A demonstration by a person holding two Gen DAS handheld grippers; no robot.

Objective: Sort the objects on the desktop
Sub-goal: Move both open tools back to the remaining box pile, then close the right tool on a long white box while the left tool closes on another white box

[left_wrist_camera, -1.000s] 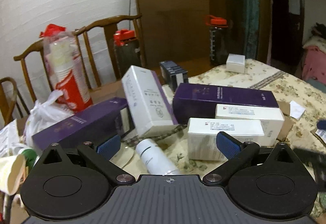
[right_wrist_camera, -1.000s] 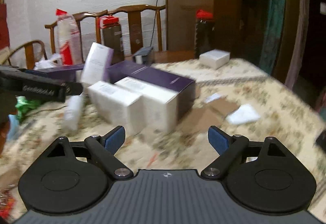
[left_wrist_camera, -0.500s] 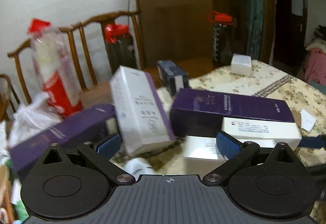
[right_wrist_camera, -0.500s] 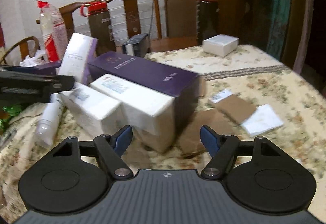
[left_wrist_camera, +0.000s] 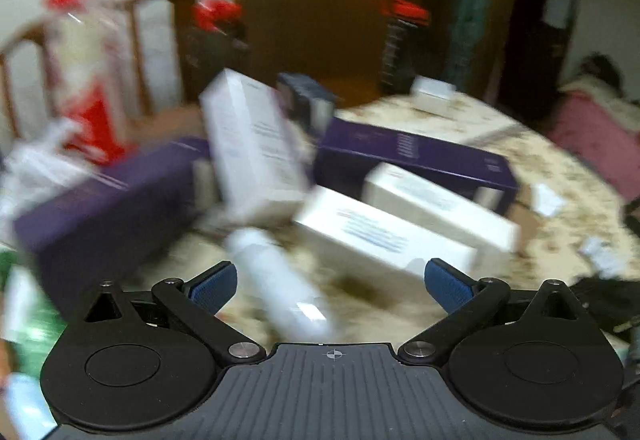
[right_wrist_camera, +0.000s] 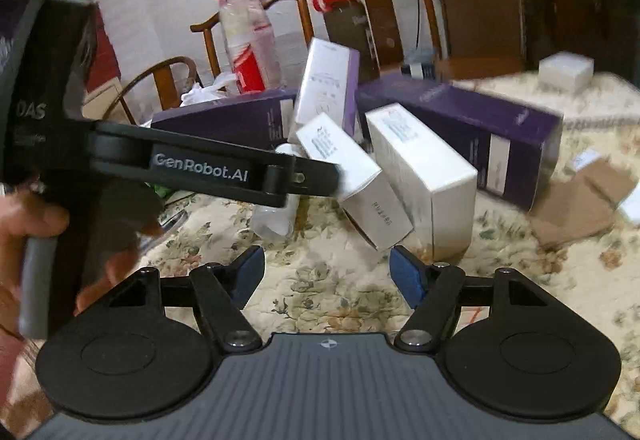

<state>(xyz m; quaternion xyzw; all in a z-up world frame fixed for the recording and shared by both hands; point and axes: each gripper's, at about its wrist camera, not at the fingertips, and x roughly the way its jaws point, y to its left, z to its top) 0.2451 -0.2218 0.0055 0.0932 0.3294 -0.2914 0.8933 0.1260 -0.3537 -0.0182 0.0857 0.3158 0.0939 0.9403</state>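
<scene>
A white bottle (left_wrist_camera: 280,276) lies on the floral tablecloth just ahead of my open left gripper (left_wrist_camera: 328,282); it also shows in the right wrist view (right_wrist_camera: 276,215). Two white boxes (left_wrist_camera: 384,236) (right_wrist_camera: 420,175) lie side by side before a long purple box (left_wrist_camera: 416,155) (right_wrist_camera: 476,135). A white-and-purple box (left_wrist_camera: 252,143) (right_wrist_camera: 328,87) leans on another purple box (left_wrist_camera: 104,199) (right_wrist_camera: 228,119). My right gripper (right_wrist_camera: 326,272) is open and empty, near the white boxes. The left gripper (right_wrist_camera: 336,175) crosses the right wrist view.
A bag of cups with red print (left_wrist_camera: 88,79) (right_wrist_camera: 252,43), two dark bottles with red caps (left_wrist_camera: 400,47) (right_wrist_camera: 534,19), wooden chairs (right_wrist_camera: 384,7), a small white box (right_wrist_camera: 566,71) and brown cardboard pieces (right_wrist_camera: 580,207) stand around the pile.
The left gripper has pulled back and dropped, so the white bottle is back in its view. The right gripper has swung left towards the white boxes and narrowed slightly.
</scene>
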